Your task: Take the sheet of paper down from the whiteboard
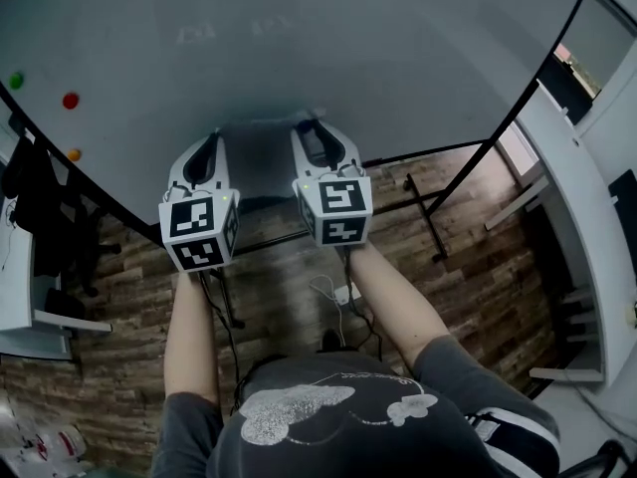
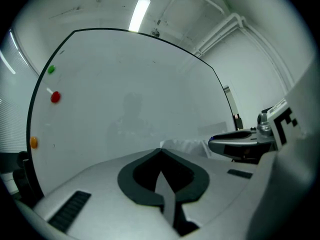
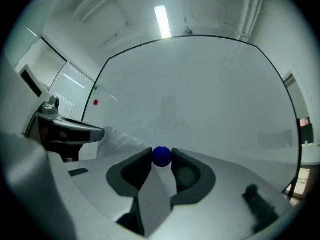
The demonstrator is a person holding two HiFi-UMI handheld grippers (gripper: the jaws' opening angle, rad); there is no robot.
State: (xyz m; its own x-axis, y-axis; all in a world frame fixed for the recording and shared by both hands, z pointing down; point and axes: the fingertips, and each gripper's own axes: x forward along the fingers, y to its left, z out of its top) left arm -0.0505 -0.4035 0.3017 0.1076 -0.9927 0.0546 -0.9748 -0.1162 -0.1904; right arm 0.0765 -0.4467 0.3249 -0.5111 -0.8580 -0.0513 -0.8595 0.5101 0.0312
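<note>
White and slightly crumpled, the sheet of paper point(image 2: 187, 146) starts right at the tips of the left gripper point(image 2: 160, 150) and spreads sideways toward the right gripper point(image 2: 214, 143). The left gripper's jaws are pressed together with the sheet's near edge pinched at their tips. In the right gripper view the same sheet point(image 3: 117, 140) hangs from the left gripper's nose, just to the side of the right gripper's jaws. Seen from the head view it is a pale grey patch point(image 1: 261, 167) between the two grippers. Whether it touches the board behind it cannot be told. The right gripper point(image 3: 161, 157) has its jaws clamped on a small round blue magnet point(image 3: 161, 155), one pad on each side of it. Both grippers point level at the whiteboard point(image 1: 348, 58), which fills the space ahead of them. Far out on the left gripper's outer side, a green magnet point(image 2: 51, 69), a red magnet point(image 2: 55, 97) and an orange magnet point(image 2: 33, 142) sit on the board near its edge, one below the other. Below the grippers, the board's black stand point(image 1: 438, 217) rests on a wood-pattern floor point(image 1: 478, 287). A ceiling light strip point(image 2: 139, 14) glows above the board's top edge.
</note>
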